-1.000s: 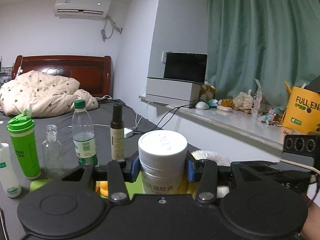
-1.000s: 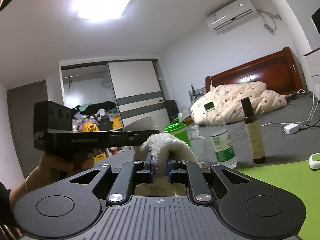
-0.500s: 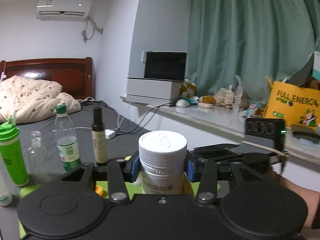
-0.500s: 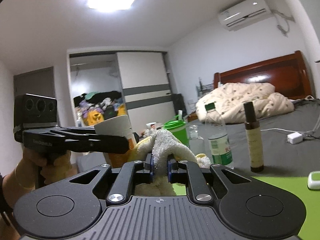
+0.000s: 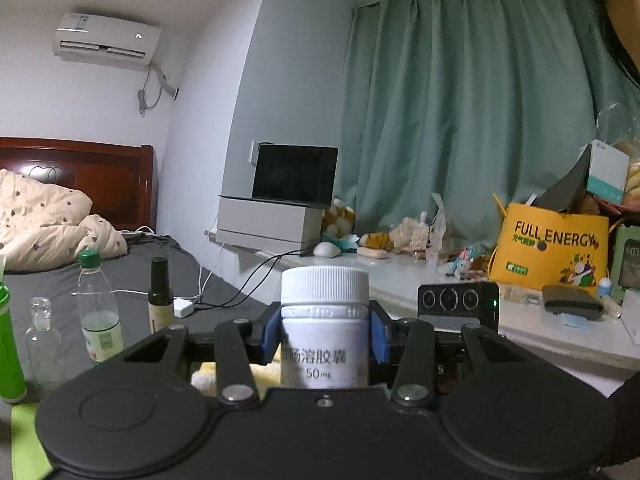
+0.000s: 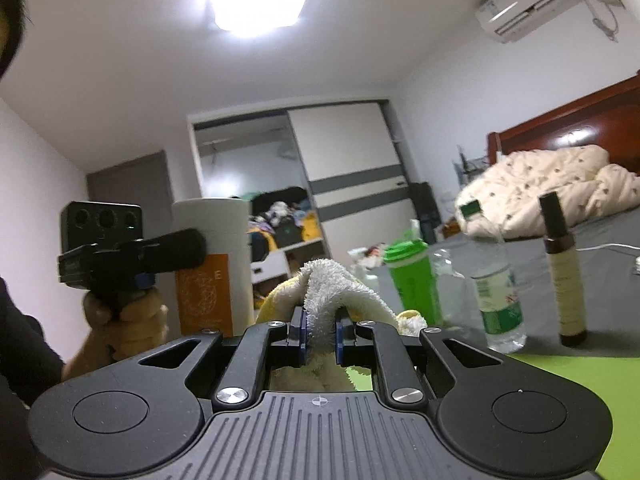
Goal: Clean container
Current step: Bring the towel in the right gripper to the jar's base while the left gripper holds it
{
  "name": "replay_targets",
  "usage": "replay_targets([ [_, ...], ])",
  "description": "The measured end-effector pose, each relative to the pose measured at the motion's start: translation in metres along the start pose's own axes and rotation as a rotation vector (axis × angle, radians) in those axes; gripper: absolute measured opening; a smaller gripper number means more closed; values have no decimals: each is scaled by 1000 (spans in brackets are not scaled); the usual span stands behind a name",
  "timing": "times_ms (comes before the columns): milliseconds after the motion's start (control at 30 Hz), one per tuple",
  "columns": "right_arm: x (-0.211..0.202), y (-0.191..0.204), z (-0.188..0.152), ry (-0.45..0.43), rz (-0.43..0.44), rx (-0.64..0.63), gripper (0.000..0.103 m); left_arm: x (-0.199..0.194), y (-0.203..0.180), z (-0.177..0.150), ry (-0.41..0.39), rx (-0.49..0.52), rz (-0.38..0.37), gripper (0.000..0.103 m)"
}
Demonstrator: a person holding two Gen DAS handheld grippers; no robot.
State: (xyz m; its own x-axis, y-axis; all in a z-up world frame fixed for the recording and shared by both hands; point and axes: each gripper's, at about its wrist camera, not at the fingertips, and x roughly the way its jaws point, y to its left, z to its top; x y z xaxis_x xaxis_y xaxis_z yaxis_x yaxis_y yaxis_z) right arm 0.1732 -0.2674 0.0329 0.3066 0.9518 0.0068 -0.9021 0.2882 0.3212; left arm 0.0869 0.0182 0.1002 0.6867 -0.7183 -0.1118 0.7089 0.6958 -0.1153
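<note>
The left gripper (image 5: 325, 336) has its blue pads pressed against both sides of a white pill bottle (image 5: 325, 320), clamped just under the ribbed cap; the bottle stands upright between the fingers, its long axis vertical, its printed label facing the camera. The right gripper (image 6: 320, 334) is nearly closed, pinching a fold of a white and yellow towel (image 6: 326, 292) that bulges up and forward past the fingertips. Seen from the right wrist, the left gripper (image 6: 138, 258) and the hand (image 6: 120, 316) holding it sit off to the left and a little ahead, with the bottle (image 6: 214, 264) raised above the green mat (image 6: 580, 380). Seen from the left wrist, the body of the right gripper (image 5: 458, 308) shows just behind and to the right of the bottle, and a strip of the towel (image 5: 208, 376) appears low down, to the bottle's left and behind the fingers. So the cloth lies close beside the bottle's wall; whether it touches the plastic cannot be told, since the bottle hides that side. My judgement is that any wiping turns on this sideways relation: the towel has to meet the upright wall from the right and behind, travelling along or around the vertical axis. Further out, a green tumbler (image 6: 412, 280), a water bottle (image 6: 494, 288) and a brown bottle (image 6: 564, 276) stand on the grey sheet (image 6: 612, 280), well clear of both grippers
</note>
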Motion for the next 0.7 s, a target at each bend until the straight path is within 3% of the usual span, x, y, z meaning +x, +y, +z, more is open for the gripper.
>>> replay_targets([
  [133, 0, 6, 1, -1, 27, -11, 13, -1, -2, 4, -30, -5, -25, 43],
  [433, 0, 26, -8, 37, 35, -47, 13, 2, 7, 4, -91, -46, 39, 43],
  [700, 14, 51, -26, 19, -44, -89, 13, 9, 14, 3, -111, -96, 42, 43],
])
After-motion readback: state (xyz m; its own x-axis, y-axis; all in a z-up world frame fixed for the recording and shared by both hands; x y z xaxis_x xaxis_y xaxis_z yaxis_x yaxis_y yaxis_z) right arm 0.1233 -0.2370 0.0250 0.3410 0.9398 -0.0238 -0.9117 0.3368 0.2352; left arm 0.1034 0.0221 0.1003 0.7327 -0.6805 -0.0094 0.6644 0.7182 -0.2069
